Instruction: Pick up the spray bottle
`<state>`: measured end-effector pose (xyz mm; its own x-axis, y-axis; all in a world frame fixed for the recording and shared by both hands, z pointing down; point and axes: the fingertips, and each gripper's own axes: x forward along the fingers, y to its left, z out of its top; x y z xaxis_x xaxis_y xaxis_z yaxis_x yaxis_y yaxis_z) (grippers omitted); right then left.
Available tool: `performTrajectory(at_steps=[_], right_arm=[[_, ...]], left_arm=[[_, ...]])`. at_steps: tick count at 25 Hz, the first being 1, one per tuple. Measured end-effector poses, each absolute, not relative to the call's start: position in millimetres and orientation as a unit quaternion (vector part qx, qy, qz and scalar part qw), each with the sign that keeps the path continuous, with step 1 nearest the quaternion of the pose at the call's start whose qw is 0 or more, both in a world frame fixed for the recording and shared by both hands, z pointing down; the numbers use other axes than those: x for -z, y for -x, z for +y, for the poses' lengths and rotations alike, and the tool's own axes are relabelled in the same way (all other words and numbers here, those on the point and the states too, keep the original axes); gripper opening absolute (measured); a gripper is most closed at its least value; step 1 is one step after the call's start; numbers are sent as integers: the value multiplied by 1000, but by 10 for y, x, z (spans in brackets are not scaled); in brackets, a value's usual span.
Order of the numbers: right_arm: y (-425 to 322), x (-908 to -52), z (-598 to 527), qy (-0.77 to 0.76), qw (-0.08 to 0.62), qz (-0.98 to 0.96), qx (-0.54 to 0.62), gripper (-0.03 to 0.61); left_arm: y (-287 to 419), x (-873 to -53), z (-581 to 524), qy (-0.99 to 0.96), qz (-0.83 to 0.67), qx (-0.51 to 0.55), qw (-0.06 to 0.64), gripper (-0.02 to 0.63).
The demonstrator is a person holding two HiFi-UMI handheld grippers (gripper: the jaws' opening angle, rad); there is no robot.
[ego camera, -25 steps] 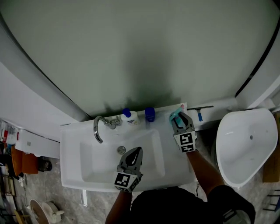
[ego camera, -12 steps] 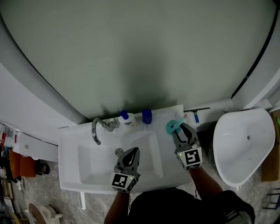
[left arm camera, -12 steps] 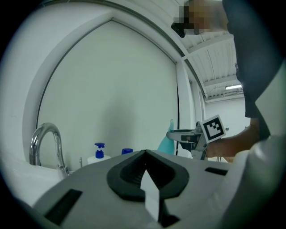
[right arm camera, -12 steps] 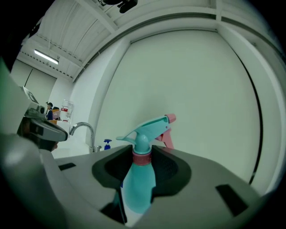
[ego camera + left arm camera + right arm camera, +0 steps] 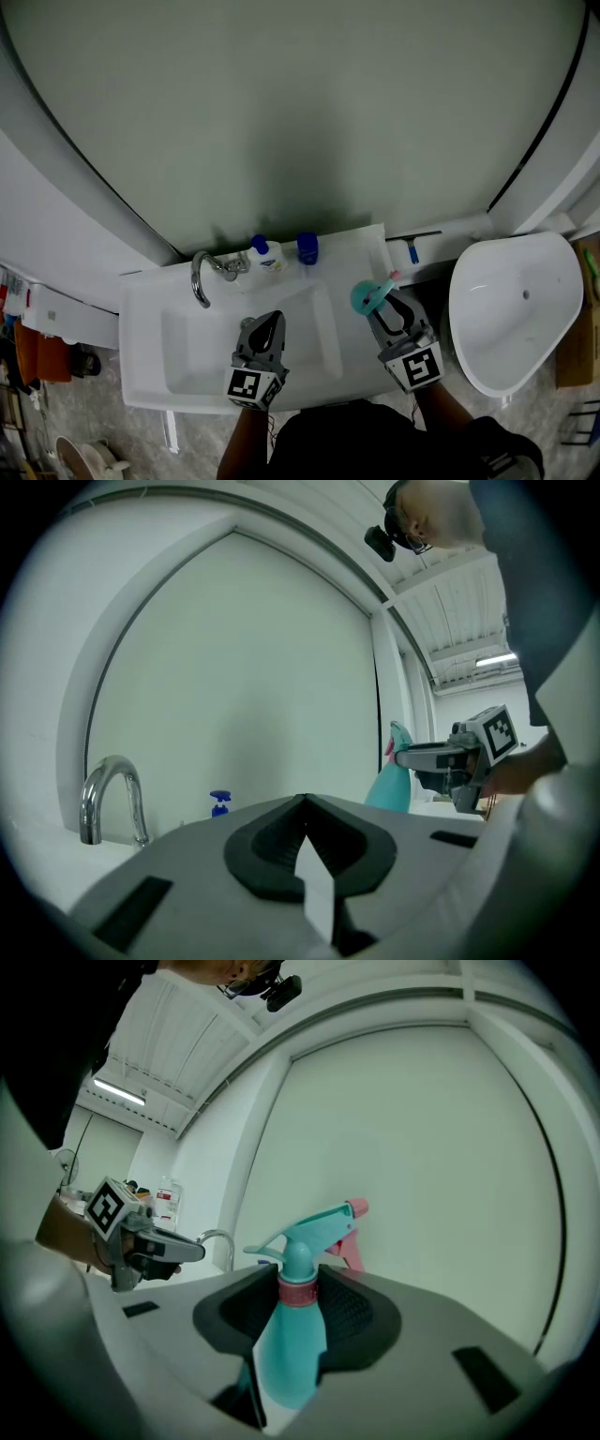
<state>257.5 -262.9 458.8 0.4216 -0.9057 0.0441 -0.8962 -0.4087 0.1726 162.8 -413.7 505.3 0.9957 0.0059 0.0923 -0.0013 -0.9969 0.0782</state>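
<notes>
Holding the spray bottle [image 5: 291, 1349] by its neck, the right gripper [image 5: 300, 1290] has its jaws part way closed, with one dark pad pressed on each side by the pink ring. The bottle is blue-green, stands upright, and has a pink trigger at the top. From above, the right gripper [image 5: 382, 302] and the bottle [image 5: 364, 297] are over the right end of the white sink [image 5: 150, 375].

The left gripper [image 5: 305, 803] has its jaws shut together, and nothing is between them. From above, the left gripper [image 5: 270, 321] is over the bowl of the sink, well apart from the bottle. Each gripper has a cube with black and white squares on it, and a bare arm comes up to each from the bottom edge.

A shiny curved tap [image 5: 200, 277] stands at the back of the sink on the left. Near it are a small white bottle with a blue cap [image 5: 263, 254] and a small blue thing [image 5: 307, 247]. A big pale green panel [image 5: 300, 112] rises behind the sink. A white bowl [image 5: 506, 319] sits to the right of the sink.
</notes>
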Motion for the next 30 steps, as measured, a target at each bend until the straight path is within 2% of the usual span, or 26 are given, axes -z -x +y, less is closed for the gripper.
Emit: performTrajectory(at_steps=[11,16,30], right_arm=[[-2248,-4506,-2571,-826,85,-556,29,132],[-2208,-4506,-2580,-822,123,-554,42,130],[-2233,-4417,-2718,-819,121,-557,68,130]], left_arm=[[-1601,-5042,-3982,-998,12,-45,42,-5],[-1628,-4958,-3791,-998,38,-46,24,-5],[-1654,-4881,-3675,-998,52,-35,27,-5]])
